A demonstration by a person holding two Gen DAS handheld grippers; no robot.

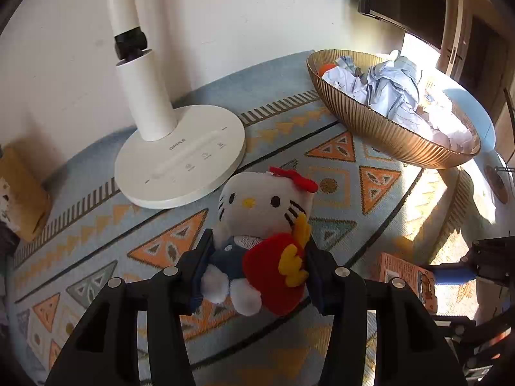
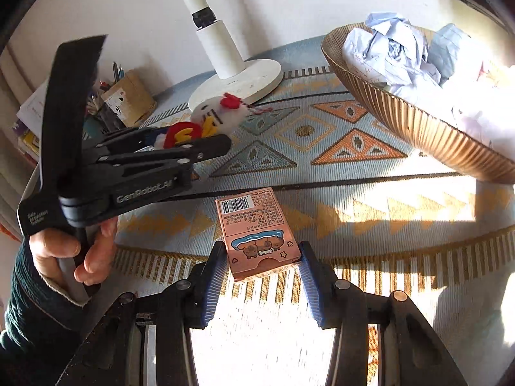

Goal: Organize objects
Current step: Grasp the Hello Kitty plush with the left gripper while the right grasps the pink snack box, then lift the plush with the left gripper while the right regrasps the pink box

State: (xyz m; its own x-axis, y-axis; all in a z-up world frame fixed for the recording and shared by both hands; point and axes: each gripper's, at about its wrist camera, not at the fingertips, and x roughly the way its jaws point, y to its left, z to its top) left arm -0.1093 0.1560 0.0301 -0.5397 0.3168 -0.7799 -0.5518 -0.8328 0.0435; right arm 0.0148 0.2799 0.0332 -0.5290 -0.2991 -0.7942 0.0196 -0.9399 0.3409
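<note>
A white plush cat (image 1: 257, 202) with a red bow and a red heart sits on the patterned cloth. My left gripper (image 1: 259, 251) is shut on its body, one pad pressing each side. The right wrist view shows the same plush (image 2: 222, 112) from the side, held in the left gripper (image 2: 206, 143). A pink card box (image 2: 254, 231) with a barcode lies flat near the cloth's striped border. My right gripper (image 2: 262, 252) is shut on its near end, blue pads against both long edges. The box (image 1: 408, 276) also shows at the lower right in the left wrist view.
A white lamp base (image 1: 180, 167) stands just behind the plush. A gold ribbed bowl (image 1: 386, 132) full of crumpled paper sits at the back right. A cardboard pen holder (image 2: 132, 96) stands by the wall. A person's hand (image 2: 64, 251) grips the left tool's handle.
</note>
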